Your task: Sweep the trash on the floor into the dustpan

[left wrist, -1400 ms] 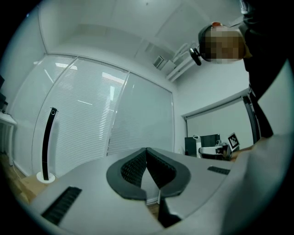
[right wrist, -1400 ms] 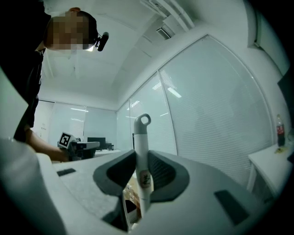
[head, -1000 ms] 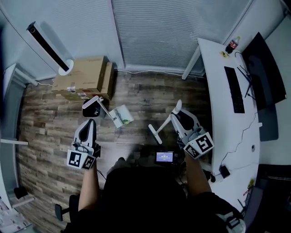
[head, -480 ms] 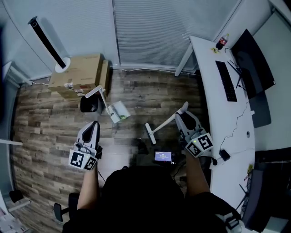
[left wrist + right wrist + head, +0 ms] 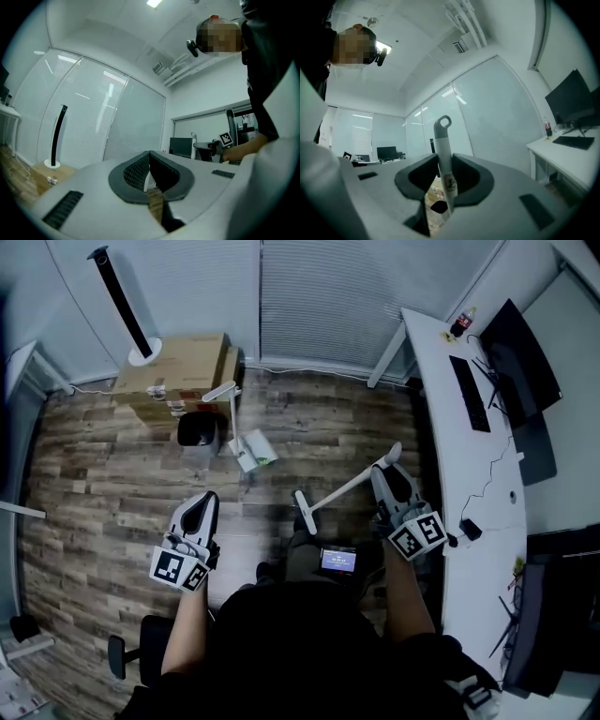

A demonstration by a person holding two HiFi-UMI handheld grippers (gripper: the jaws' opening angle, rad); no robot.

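Note:
In the head view a white dustpan (image 5: 251, 450) with an upright handle stands on the wooden floor beside a black bin (image 5: 199, 431). A greenish scrap shows at the pan's edge. My right gripper (image 5: 389, 468) is shut on the white broom handle (image 5: 347, 486), and the broom head (image 5: 302, 513) lies low near the person's legs. In the right gripper view the handle (image 5: 444, 140) stands upright between the pads, its hanging loop on top. My left gripper (image 5: 204, 502) is shut and holds nothing, well short of the dustpan. The left gripper view shows the left gripper (image 5: 150, 165) with its pads together.
A cardboard box (image 5: 183, 367) and a tall black tower on a round base (image 5: 120, 298) stand by the blinds at the back. A white desk (image 5: 469, 474) with a keyboard, monitor and bottle runs along the right. A chair base (image 5: 127, 657) sits at lower left.
The view has shifted: the dustpan, bin and box now lie farther up the picture from both grippers. The broom head has swung nearer the person's legs. Both grippers stay shut.

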